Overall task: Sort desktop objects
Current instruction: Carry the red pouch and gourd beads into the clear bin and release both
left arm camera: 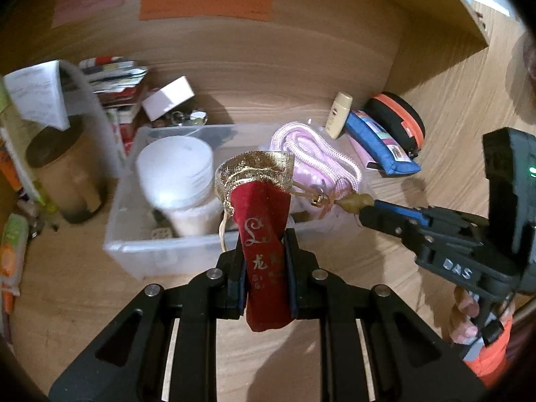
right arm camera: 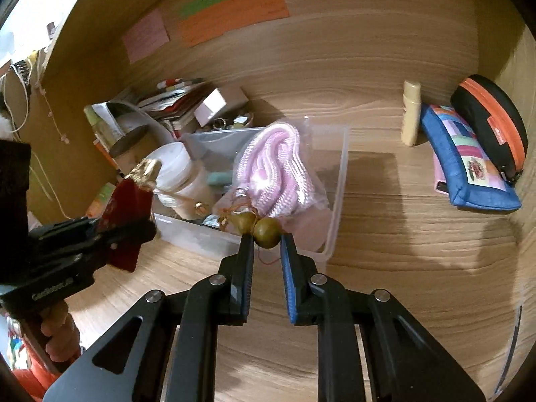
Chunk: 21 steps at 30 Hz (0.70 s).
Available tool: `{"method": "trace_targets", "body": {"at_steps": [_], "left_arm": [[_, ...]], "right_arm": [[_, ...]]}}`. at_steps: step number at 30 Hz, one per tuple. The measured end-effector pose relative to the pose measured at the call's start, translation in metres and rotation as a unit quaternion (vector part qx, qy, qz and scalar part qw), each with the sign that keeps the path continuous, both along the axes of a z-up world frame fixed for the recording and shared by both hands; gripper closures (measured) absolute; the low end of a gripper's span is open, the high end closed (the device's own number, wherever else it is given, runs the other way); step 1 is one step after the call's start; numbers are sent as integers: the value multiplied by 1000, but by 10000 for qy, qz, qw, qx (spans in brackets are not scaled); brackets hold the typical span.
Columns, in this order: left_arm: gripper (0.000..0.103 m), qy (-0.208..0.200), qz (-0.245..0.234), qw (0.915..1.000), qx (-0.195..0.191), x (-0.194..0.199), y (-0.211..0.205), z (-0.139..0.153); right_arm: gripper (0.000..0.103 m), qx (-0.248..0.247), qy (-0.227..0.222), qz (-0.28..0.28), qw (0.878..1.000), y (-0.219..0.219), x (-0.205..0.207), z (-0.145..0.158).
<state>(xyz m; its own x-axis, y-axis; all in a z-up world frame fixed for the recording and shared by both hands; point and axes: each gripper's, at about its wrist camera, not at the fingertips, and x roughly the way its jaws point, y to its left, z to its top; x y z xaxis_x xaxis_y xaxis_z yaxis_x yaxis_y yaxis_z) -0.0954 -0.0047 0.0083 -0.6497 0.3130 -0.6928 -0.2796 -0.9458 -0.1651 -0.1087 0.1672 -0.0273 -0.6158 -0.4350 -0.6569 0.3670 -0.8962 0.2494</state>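
Observation:
My left gripper (left arm camera: 264,258) is shut on a red velvet pouch (left arm camera: 263,234) with a gold top, held upright above the desk in front of a clear plastic bin (left arm camera: 140,244). The pouch also shows in the right wrist view (right arm camera: 124,201). My right gripper (right arm camera: 266,241) is shut on a small olive gourd charm (right arm camera: 264,232) on a red string, at the bin's near edge; the charm also shows in the left wrist view (left arm camera: 356,201), right of the pouch. A pink rope in a clear bag (right arm camera: 278,174) lies in the bin beside a white-lidded jar (right arm camera: 177,171).
At the right back stand a cream bottle (right arm camera: 411,114), a blue patchwork pouch (right arm camera: 469,164) and a black-orange round case (right arm camera: 492,124). Left of the bin are a brown canister (left arm camera: 63,174), stacked books (left arm camera: 114,83) and a white box (left arm camera: 167,97). Coloured notes (right arm camera: 231,13) hang on the back panel.

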Motion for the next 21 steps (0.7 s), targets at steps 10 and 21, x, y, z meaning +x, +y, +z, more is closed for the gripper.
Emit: {"method": "trace_targets", "body": {"at_steps": [10, 21], "left_arm": [[85, -228, -212, 9995, -97, -38, 28, -13], [71, -212, -117, 9994, -246, -51, 27, -18]], "right_arm": [[89, 77, -86, 44, 9999, 2, -16, -4], [88, 152, -158, 49, 9997, 3, -24, -5]]}}
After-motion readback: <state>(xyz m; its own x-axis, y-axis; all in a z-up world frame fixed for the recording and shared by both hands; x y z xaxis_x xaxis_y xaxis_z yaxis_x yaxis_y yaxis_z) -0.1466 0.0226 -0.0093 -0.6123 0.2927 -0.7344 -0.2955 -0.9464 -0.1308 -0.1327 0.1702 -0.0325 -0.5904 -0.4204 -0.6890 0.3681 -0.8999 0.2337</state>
